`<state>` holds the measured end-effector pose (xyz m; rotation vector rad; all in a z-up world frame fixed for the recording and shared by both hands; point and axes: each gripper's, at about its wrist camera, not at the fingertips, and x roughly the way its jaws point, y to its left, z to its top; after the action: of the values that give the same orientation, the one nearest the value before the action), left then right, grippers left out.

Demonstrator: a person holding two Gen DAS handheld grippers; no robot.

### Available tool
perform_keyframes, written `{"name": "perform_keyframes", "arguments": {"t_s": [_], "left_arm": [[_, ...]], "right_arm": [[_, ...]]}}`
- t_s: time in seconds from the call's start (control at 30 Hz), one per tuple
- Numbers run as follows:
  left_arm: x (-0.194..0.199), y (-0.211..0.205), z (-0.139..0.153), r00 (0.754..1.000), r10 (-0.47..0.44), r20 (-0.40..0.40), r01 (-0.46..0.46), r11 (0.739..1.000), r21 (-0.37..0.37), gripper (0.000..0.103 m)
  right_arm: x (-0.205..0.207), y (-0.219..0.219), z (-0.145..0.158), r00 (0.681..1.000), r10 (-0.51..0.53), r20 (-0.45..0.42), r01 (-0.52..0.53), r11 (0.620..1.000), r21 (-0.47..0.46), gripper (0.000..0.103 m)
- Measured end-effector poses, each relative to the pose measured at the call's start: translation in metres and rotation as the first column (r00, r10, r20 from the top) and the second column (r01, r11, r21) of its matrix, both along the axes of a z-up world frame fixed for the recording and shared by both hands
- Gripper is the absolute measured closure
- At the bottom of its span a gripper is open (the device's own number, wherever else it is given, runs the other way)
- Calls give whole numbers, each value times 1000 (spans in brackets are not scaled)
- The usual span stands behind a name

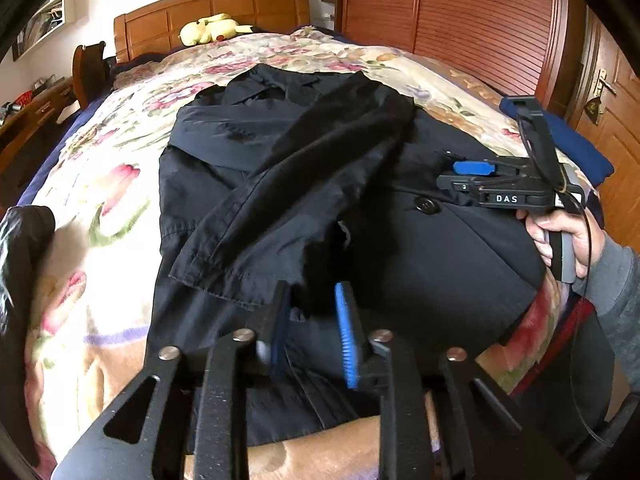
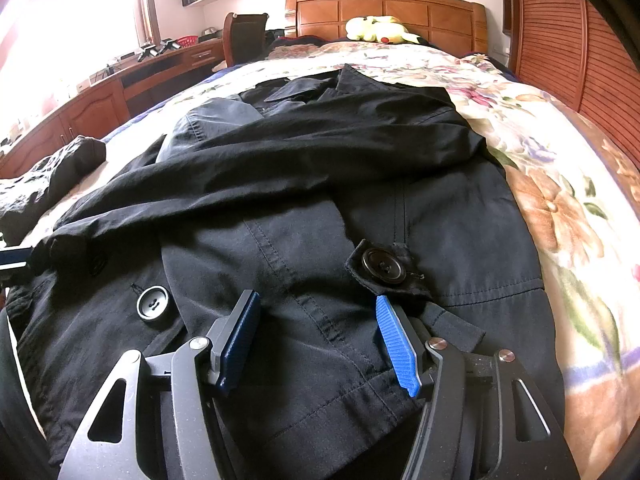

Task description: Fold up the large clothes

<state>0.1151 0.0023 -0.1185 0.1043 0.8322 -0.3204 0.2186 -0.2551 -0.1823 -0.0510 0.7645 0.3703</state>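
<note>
Black cotton trench coat – matte, stitched seams, large round buttons – lies flat on the floral quilt, one sleeve folded across. Left gripper and right gripper both released, ribbed blue pads clear of the cloth. Wooden headboard far. Only the right view shows the desk.

The left claw is pointing steeply downward, its blue pads slightly parted. The right claw is gaping wider, a grey-sleeved hand gripping its handle.

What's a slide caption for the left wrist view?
Left gripper open over black coat on floral bedspread.
</note>
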Motion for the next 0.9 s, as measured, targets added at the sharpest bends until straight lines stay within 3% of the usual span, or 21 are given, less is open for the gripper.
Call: {"name": "perform_keyframes", "arguments": {"t_s": [0.5, 0.9], "left_arm": [[-8, 3, 0, 999, 32, 24, -32, 999, 26, 28], [-6, 39, -15, 986, 169, -12, -168, 984, 58, 24]], "right_arm": [[0, 0, 0, 1000, -1, 1, 1, 1000, -1, 41], [0, 1, 0, 1000, -1, 1, 1, 1000, -3, 41]]}}
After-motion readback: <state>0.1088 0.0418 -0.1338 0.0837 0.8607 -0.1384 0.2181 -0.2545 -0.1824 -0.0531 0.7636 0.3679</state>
